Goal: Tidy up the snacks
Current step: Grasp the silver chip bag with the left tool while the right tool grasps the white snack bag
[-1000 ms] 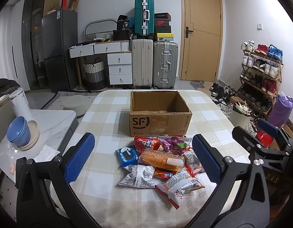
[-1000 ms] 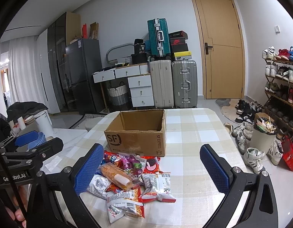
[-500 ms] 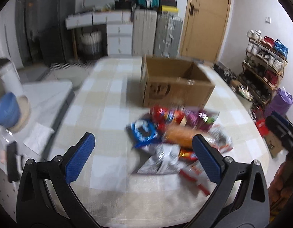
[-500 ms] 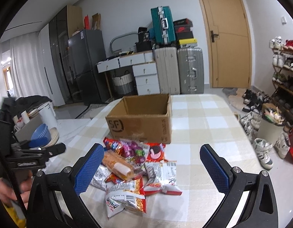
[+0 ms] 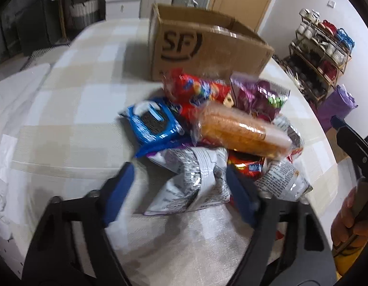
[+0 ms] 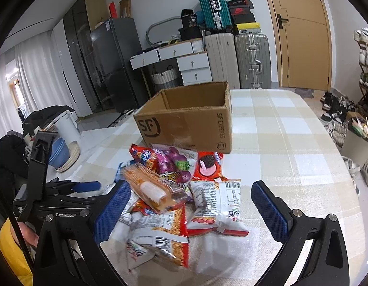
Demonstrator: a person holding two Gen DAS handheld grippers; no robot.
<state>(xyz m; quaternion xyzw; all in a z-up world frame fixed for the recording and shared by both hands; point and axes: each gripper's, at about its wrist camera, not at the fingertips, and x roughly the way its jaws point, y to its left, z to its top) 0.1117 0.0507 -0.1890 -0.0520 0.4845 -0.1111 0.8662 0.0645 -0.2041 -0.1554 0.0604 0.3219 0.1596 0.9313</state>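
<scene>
Here the snack pile point(image 6: 174, 190) lies on the checked table point(image 6: 279, 143), just at six o'clock of the open cardboard box point(image 6: 186, 121). A silver-grey packet point(image 5: 193, 181) sits at the pile's near edge, with a blue cookie pack point(image 5: 151, 121) at its eleven o'clock and a clear-wrapped orange roll point(image 5: 239, 131) at its one o'clock. The left gripper point(image 5: 181, 190) has its jaws closing, blurred; the silver-grey packet lies between the blue pads point(image 5: 239, 195), and I cannot tell whether they press on it. The right gripper point(image 6: 191, 212) hangs with jaws wide apart, nothing clamped, above a white-and-red packet point(image 6: 217, 209). A hand point(image 5: 351, 219) grips a handle at three o'clock.
</scene>
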